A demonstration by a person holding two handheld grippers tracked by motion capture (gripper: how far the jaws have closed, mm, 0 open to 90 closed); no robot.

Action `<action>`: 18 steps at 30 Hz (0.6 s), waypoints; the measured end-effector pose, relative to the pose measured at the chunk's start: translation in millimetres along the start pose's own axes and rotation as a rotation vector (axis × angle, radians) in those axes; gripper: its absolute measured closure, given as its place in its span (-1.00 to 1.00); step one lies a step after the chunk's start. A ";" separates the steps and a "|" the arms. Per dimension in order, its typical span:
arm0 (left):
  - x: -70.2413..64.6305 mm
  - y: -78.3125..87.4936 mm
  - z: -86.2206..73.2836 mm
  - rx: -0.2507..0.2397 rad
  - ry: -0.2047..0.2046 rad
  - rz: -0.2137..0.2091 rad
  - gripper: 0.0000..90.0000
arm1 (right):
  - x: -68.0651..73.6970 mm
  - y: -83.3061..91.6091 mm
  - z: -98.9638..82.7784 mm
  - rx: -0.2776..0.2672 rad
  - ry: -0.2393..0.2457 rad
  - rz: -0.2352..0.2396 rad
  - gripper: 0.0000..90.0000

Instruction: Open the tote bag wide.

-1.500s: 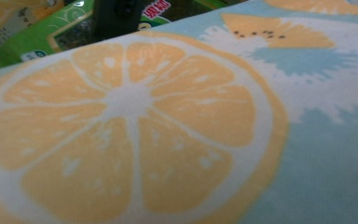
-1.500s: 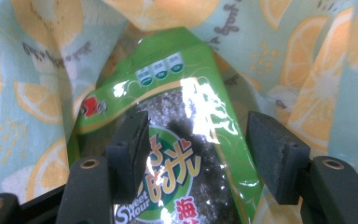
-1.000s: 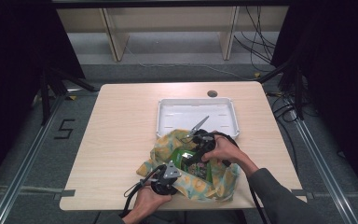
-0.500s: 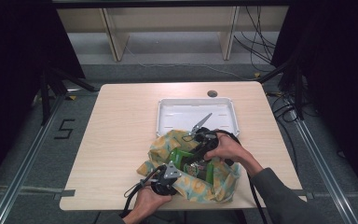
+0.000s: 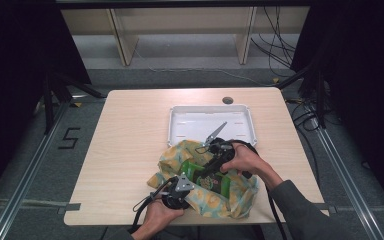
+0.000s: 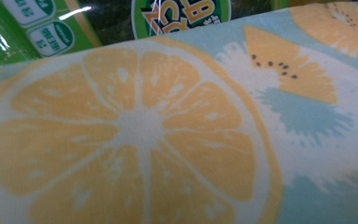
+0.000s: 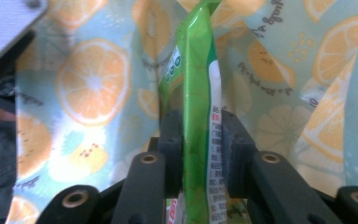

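Green packet (image 7: 193, 116): stands on edge inside the fruit-print cloth bag (image 5: 230, 197), near the front of the table (image 5: 130, 130). My right tool (image 7: 200, 140) has just been closing; its pads now press both faces of the packet. My left tool (image 5: 179, 192): closed on the bag's cloth at its near edge. White tray (image 5: 180, 125): just behind the bag.

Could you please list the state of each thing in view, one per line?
Green packet: on edge between the right gripper's pads, inside the bag.
Fruit-print bag: mouth open, lying on the table.
White tray: empty.
Right gripper: jaws just closing, pressing the packet.
Left gripper: shut on the bag's cloth.
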State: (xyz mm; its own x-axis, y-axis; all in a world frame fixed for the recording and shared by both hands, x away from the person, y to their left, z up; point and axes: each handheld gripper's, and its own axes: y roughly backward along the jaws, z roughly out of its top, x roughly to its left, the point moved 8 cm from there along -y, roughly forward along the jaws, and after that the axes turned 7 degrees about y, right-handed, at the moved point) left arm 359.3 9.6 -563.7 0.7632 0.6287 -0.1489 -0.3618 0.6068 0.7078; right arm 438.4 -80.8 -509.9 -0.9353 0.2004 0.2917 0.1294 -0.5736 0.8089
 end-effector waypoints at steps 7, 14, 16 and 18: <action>-2.0 3.6 1.0 -0.011 0.024 -0.007 0.95 | 4.1 5.3 1.9 0.002 0.008 -0.010 0.70; -6.6 14.6 4.0 -0.017 0.014 -0.030 0.71 | 5.7 12.2 7.6 -0.049 0.065 -0.004 0.70; -8.6 19.7 3.6 -0.011 0.013 -0.034 0.61 | 7.6 16.3 8.3 -0.057 0.055 -0.007 0.70; -9.3 23.8 2.6 -0.008 0.021 -0.036 0.51 | 8.6 19.4 10.4 -0.077 0.079 -0.008 0.70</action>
State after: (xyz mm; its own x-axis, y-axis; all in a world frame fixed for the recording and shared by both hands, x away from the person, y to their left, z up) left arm 345.0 16.9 -543.7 0.7644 0.6164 -0.1890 -0.3386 0.6332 0.6960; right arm 436.3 -81.9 -486.4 -0.9595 0.1437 0.2422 0.0994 -0.6320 0.7685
